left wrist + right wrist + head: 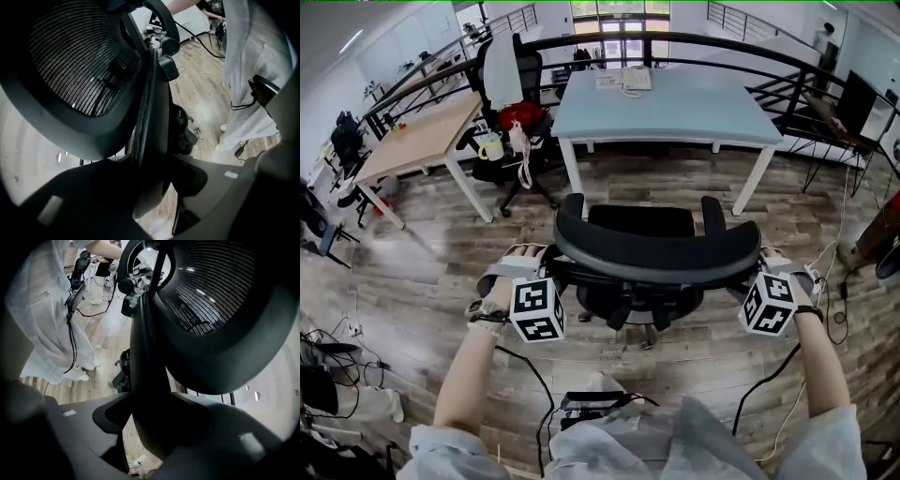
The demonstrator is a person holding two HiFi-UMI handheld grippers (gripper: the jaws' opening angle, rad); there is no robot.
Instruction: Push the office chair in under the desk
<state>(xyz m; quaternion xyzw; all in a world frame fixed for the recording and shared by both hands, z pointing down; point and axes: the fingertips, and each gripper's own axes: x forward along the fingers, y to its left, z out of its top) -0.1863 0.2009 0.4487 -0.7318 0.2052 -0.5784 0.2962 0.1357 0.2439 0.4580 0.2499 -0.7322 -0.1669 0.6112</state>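
A black office chair point(642, 246) stands on the wood floor with its seat facing the light blue desk point(675, 111), a short gap away from it. My left gripper point(546, 270) is shut on the left edge of the curved mesh backrest point(70, 61). My right gripper point(757, 270) is shut on the right edge. In the left gripper view the backrest's rim point(150, 140) runs between the jaws of the left gripper point(154, 174). The right gripper view shows the same: the rim point(150, 380) is clamped in the right gripper point(151, 414), with the mesh point(211, 291) above.
A second black chair point(508, 112) with a red bag and white cloth stands at the blue desk's left corner, beside a wooden desk point(417, 141). A black railing point(741, 42) curves behind. Cables point(839, 281) lie on the floor at right and behind me.
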